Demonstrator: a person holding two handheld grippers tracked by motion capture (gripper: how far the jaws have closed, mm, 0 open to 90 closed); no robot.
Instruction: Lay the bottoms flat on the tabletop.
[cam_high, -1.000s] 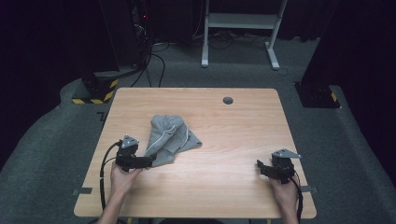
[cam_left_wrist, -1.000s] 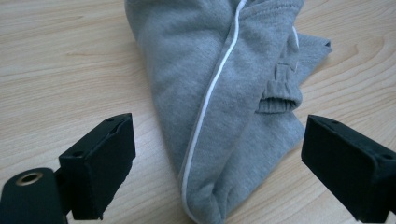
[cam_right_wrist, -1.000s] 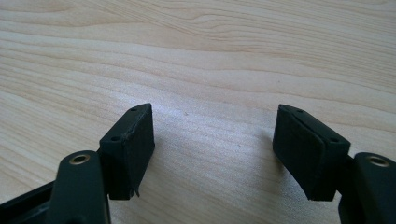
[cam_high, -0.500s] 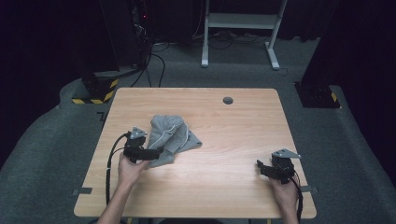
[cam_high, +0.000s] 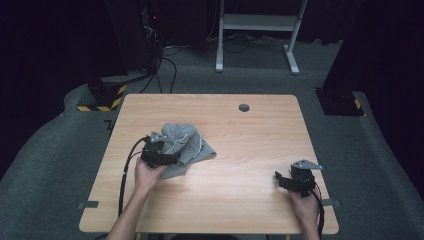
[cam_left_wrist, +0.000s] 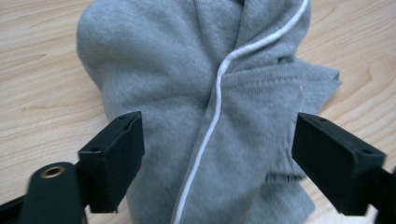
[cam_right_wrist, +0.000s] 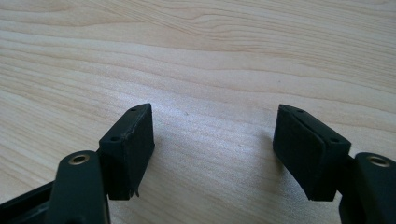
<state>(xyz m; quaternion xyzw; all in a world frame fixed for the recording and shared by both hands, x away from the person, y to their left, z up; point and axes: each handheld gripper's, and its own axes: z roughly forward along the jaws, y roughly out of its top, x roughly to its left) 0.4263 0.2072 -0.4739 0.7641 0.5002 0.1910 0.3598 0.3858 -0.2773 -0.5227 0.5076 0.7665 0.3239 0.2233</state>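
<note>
R gripper (cam_high: 283, 178) sits near table edge, jaws apart over bare light wooden table (cam_high: 250, 145), grasping nothing. L gripper (cam_high: 172, 159) straddles the crumpled grey fabric garment w/ white cord (cam_left_wrist: 210, 116); jaws just been closing, cloth between them, not yet clamped.

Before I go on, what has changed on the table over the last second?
The left tongs slid from the table's left side in over the grey garment, and their jaws have just been closing with the cloth between them, not yet pinched. The right tongs stayed open near the right edge; the garment lies as before.
</note>
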